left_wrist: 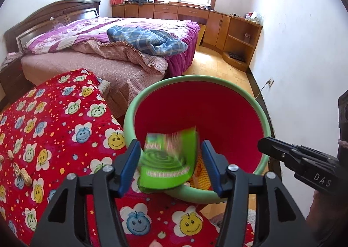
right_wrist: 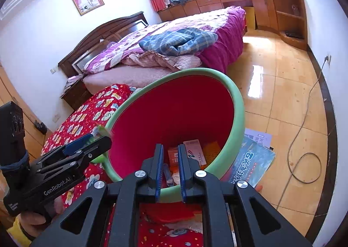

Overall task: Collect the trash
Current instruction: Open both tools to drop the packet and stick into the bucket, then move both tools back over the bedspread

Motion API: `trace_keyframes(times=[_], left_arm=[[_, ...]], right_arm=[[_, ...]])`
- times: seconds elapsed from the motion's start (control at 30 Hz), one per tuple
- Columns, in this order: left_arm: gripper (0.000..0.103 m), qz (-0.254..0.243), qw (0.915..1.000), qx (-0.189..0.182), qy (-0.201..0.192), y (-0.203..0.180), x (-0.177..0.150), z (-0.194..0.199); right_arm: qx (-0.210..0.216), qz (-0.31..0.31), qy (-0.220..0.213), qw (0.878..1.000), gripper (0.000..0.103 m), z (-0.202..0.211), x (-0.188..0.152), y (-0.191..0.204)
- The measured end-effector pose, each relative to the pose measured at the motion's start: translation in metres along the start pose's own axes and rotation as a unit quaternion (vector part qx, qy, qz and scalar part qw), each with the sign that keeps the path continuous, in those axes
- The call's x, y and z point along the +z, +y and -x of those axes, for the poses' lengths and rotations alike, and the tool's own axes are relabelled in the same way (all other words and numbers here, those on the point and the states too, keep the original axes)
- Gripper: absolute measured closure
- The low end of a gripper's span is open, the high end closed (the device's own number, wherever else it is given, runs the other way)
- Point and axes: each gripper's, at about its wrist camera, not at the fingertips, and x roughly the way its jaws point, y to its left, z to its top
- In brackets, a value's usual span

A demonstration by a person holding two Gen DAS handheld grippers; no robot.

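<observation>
Left claw (left_wrist: pixel 170 166) released, green packet (left_wrist: pixel 167 160) loose between; right claw (right_wrist: pixel 170 171) clenched on bin rim (right_wrist: pixel 171 193).

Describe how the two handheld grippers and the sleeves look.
Both the left gripper and right gripper are matte black frames with triangular cutouts, silver pivot bolts and blue ribbed finger pads. White lettering "GenRobot.AI" marks the left one's side. A yellow sleeve cuff shows behind it.

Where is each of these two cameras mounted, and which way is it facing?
Left wrist: on the left tool, looking down along its fingers into the bin; a blurred green packet sits between its open jaws; the right tool shows at right.
Right wrist: on the right tool, clamped on the bin's rim, looking inside; the left tool and a hand show at left.
Shared: bin and bed.
</observation>
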Motion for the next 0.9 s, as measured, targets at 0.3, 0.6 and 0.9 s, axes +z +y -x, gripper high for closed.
trace_keyframes(times=[0.3,0.6,0.9], left_arm=[[0.041,0.017,0.9995,0.023,-0.009,0.016,0.001,0.018],[0.041,0.059,0.9959,0.067,-0.016,0.049,-0.010,0.059],[0.041,0.106,0.9863,0.122,-0.033,0.094,-0.031,0.113]], right_arm=[[0.015,0.006,-0.001,1.000,0.079,0.003,-0.001,0.010],[0.043,0.037,-0.004,0.998,0.054,0.012,-0.006,0.046],[0.079,0.082,-0.005,0.993,0.049,0.021,-0.020,0.100]])
